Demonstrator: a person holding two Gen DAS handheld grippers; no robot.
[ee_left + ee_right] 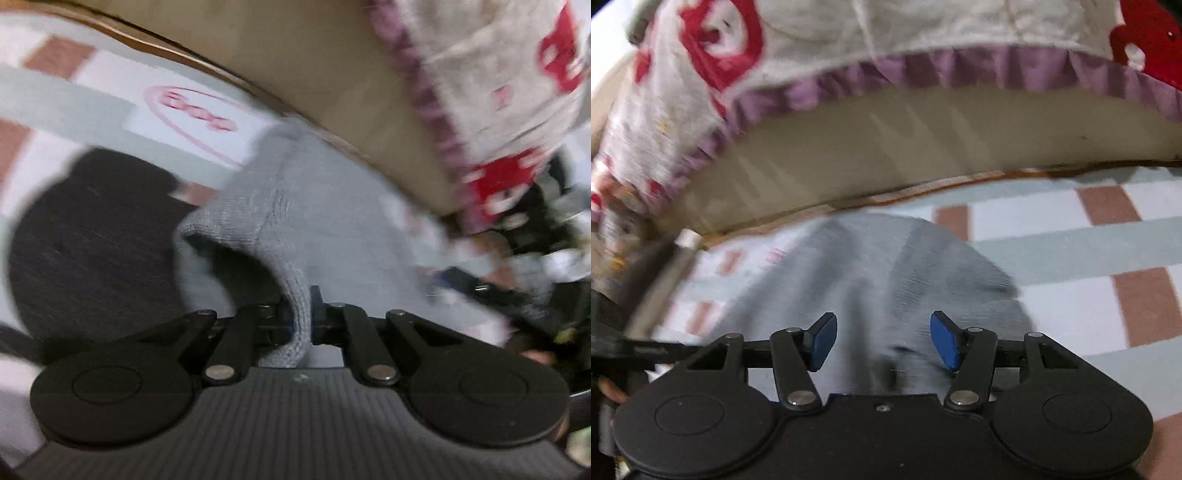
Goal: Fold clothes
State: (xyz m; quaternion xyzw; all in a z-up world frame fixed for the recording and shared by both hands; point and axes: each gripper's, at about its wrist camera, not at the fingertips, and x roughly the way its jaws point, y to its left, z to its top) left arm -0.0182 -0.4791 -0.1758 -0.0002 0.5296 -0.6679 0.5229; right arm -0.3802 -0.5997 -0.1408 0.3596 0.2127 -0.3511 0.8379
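Note:
A grey knitted garment [314, 206] lies on a checked bedsheet [92, 96]. In the left wrist view my left gripper [300, 317] is shut on a ribbed edge of it, and the knit runs up between the jaws and arches to the left. In the right wrist view the same grey garment [886, 266] lies spread under my right gripper [884, 338]. Its blue pads [823, 341] stand wide apart above the cloth, open, with nothing pressed between them. Both views are blurred.
A dark garment [96, 243] lies left of the grey one. A white quilt with red prints and a purple frill [923, 70] hangs over a beige mattress side [923, 147] at the back. Dark gear [613, 343] shows at the left edge of the right wrist view.

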